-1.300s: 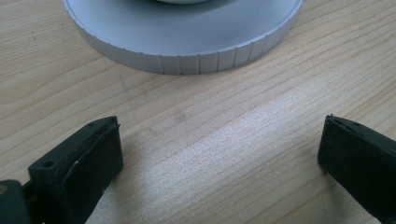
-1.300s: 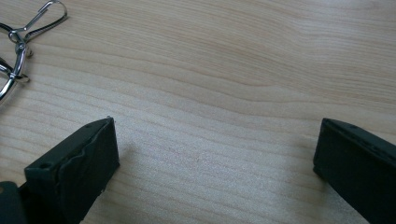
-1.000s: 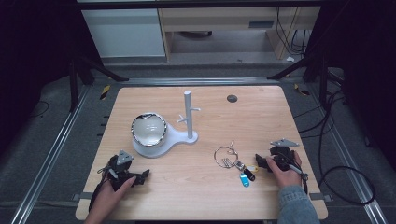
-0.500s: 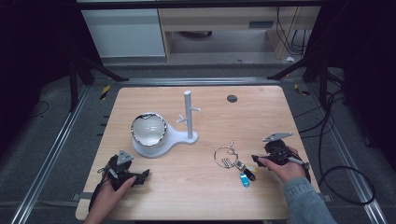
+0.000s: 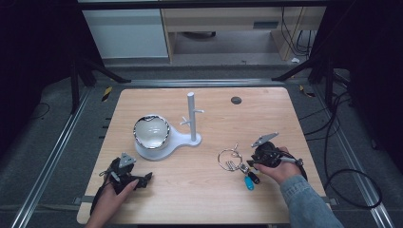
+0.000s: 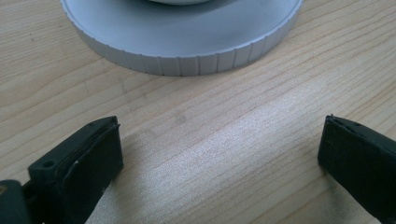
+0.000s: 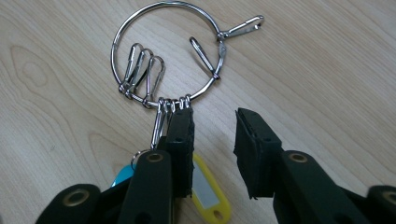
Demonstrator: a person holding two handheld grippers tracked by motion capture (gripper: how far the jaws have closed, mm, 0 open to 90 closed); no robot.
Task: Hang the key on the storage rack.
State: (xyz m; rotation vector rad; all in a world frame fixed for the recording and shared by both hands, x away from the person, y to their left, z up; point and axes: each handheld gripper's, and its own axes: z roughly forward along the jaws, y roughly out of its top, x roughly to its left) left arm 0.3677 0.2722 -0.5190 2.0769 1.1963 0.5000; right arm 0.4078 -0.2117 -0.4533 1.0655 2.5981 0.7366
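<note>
Now, left of the white stand (image 5: 164,142), the left gripper (image 5: 142,179) rests with jaws wide, nothing between. Right of the stand lies the key ring (image 7: 166,56); the right gripper (image 7: 214,135) has just been closing, jaws narrow, gap empty. Tags (image 7: 205,186) show no readable writing.

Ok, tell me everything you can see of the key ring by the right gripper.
The key ring is a thin, shiny metal loop lying flat on the wooden table. Several small metal clips hang on it, some bunched at its near side. A blue tag and a yellow tag lie at that side, partly hidden. The right gripper sits over the tag end with a gap between its jaws; one jaw overlaps the bunched clips, though touch is unclear.
</note>
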